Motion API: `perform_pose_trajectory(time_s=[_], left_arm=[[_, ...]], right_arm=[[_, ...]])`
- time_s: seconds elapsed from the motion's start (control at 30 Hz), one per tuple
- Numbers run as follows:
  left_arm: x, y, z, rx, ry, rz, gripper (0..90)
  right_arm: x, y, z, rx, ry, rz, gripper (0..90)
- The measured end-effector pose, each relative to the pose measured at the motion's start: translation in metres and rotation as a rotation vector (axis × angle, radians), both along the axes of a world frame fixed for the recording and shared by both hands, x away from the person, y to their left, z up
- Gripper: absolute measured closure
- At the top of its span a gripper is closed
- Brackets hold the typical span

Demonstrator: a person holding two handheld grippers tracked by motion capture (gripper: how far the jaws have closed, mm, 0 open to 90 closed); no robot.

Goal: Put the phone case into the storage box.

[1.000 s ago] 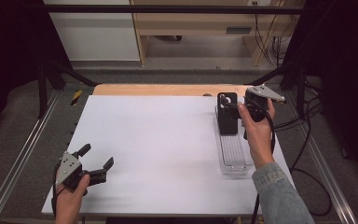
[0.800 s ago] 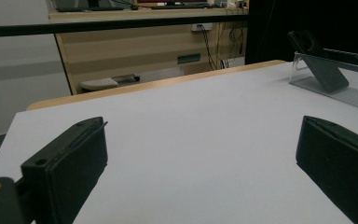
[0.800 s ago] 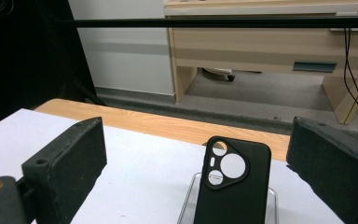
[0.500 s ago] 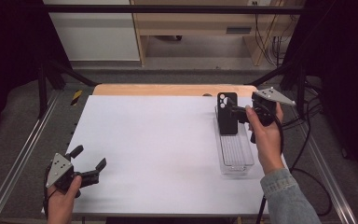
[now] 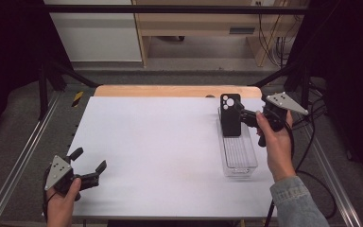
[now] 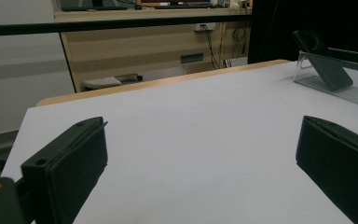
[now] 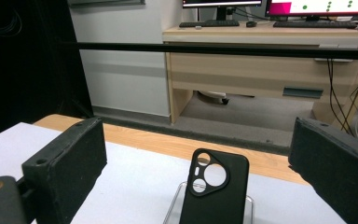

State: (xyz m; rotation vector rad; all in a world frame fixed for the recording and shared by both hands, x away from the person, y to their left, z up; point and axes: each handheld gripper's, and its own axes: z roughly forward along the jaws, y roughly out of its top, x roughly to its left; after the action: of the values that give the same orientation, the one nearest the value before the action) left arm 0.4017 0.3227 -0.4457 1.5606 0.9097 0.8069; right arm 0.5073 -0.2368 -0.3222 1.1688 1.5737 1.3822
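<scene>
my right gripper (image 5: 246, 117), jaws spread wide and holding nothing, hovers just beside the black phone case (image 5: 230, 115), which stands leaning upright at the far end of the clear tray (image 5: 240, 163) on the right side of the white table (image 5: 160, 146). in the right gripper view the phone case (image 7: 214, 189) sits between and beyond the jaws. my left gripper (image 5: 89, 166), jaws likewise apart and empty, rests at the near left table edge, well apart from the tray.

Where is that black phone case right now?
In the high view, the black phone case stands propped at the far end of the clear tray, at the table's right, just left of the right hand-held gripper.
</scene>
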Motion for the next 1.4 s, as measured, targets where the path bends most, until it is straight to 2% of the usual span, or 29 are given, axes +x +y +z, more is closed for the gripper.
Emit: perform_pose_trajectory(time_s=[0.47,1.4], left_arm=[[0.000,-0.001,0.000,-0.002,-0.001,-0.010,2.0],[-0.001,-0.003,0.000,-0.008,0.000,-0.028,2.0]], right_arm=[[-0.012,-0.014,0.001,-0.009,-0.044,0.004,4.4],[-0.032,-0.037,0.000,-0.015,-0.063,0.015,4.0]])
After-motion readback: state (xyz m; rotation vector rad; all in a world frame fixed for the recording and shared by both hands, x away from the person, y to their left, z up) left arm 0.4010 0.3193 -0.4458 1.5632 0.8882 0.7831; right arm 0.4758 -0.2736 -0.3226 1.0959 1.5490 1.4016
